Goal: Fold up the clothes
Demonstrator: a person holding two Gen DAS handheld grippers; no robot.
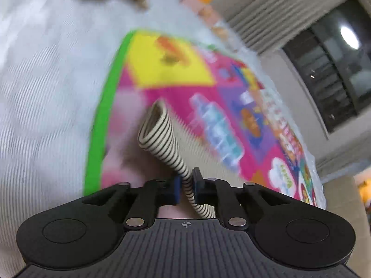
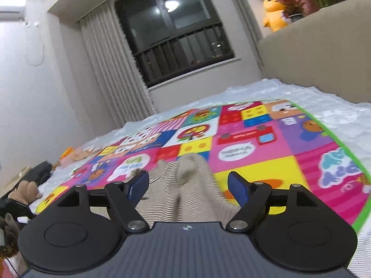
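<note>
Left gripper (image 1: 185, 188) pinched tight on edge of striped garment (image 1: 162, 136): thin beige knit, fine dark stripes, curled into loose tube. Right gripper (image 2: 188, 188) jaws apart, nothing gripped; same garment rumpled between them. Garment lies near front edge of glossy, colourful play mat (image 2: 266, 162), green-bordered, over white quilted bedspread (image 2: 336, 111).

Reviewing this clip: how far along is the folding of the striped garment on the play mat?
Early. Done: nothing looks folded yet; the striped garment lies bunched on the colourful play mat. In hand: the left gripper is shut on a fold of the striped cloth, pinched between its pads. The right gripper is open, with cloth lying between its fingers but not pressed. Left: a grip with the right gripper, spreading the garment and all the folds.
</note>
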